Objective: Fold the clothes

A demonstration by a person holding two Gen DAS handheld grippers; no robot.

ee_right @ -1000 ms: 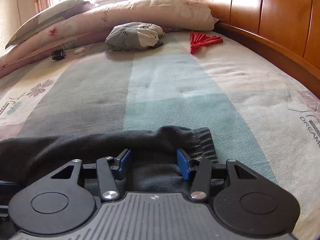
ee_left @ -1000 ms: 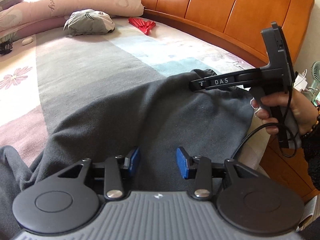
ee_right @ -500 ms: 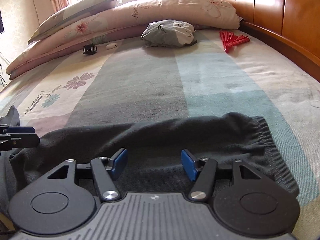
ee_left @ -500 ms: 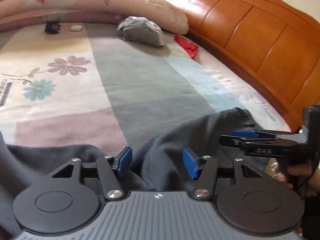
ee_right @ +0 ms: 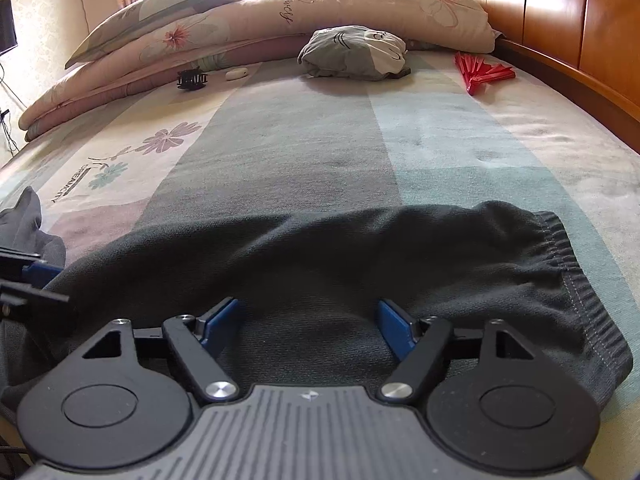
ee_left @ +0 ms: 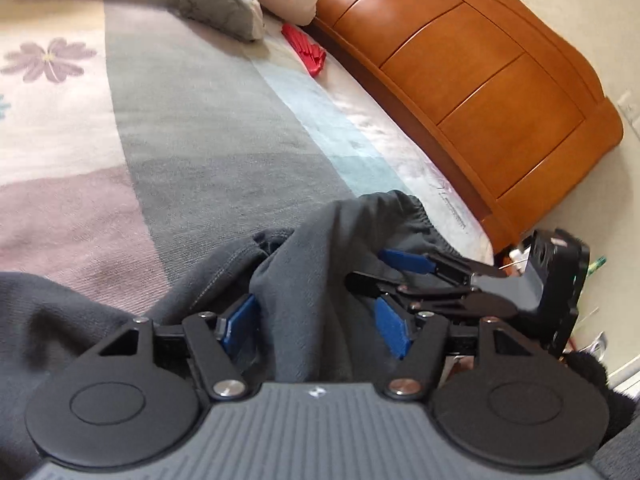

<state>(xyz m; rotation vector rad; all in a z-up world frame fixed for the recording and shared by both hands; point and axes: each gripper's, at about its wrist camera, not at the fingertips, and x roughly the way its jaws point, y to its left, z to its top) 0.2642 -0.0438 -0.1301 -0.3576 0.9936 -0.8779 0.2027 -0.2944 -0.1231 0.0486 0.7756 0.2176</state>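
Observation:
A dark grey garment (ee_left: 320,264) with a ribbed elastic hem (ee_right: 568,264) lies across the near part of the bed. My left gripper (ee_left: 316,324) is open, and a raised fold of the garment stands between its blue pads. My right gripper (ee_right: 310,326) is open over the flat part of the garment (ee_right: 320,264). In the left wrist view the right gripper (ee_left: 404,280) sits just to the right, its blue pads apart on the cloth. The left gripper's tips (ee_right: 36,280) show at the left edge of the right wrist view.
The striped, flowered bedspread (ee_right: 304,140) stretches ahead. A folded grey garment (ee_right: 352,54), a red fan (ee_right: 482,74), a black hair clip (ee_right: 192,79) and pillows (ee_right: 280,16) lie at the far end. The wooden headboard (ee_left: 472,80) runs along the right.
My left gripper has moved right toward the right gripper, and cloth has bunched up between its pads. The right gripper has drawn back, showing more of the garment. Both stay open.

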